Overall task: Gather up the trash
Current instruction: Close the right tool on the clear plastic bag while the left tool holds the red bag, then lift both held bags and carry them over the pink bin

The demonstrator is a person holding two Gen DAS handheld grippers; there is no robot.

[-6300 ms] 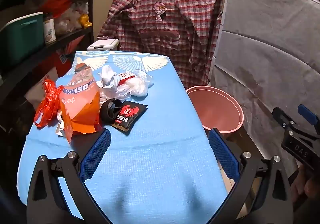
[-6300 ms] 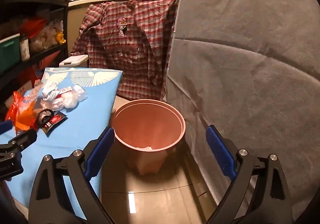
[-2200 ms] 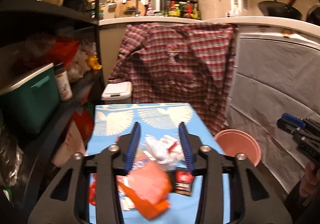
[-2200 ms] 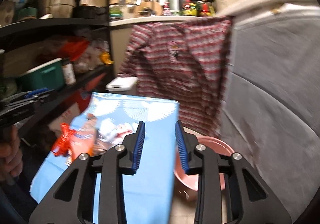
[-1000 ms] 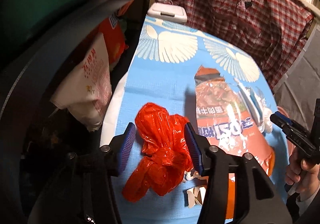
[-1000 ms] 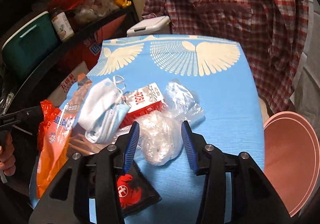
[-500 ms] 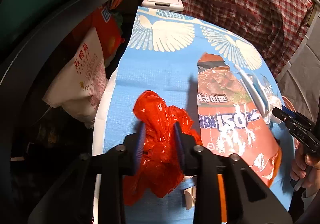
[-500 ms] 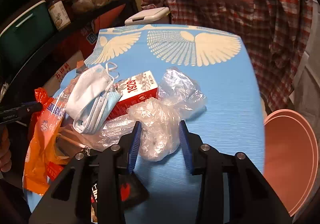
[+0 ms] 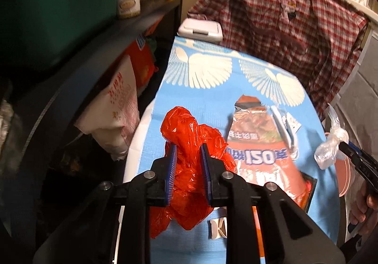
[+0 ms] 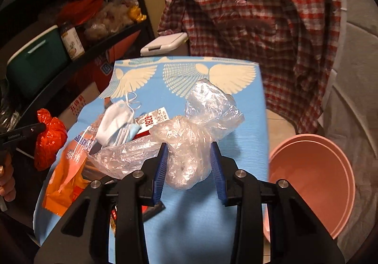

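Above blue tablecloth [image 10: 248, 122], both tongs angled downward (bags clamped)

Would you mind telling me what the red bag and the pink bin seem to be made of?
Red bag: thin glossy plastic film, judging by its sharp crinkles and highlights. Pink bin: probably rigid moulded plastic; smooth, matte, even-coloured wall.

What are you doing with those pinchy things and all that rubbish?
A person is clearing trash off a blue table, one gripper in each hand. The left gripper, which has just been closing, pinches a crumpled red plastic bag. The right gripper squeezes a clear plastic bag. A pink bin waits beside the table. An orange snack packet, a face mask and a small red-and-white box remain.
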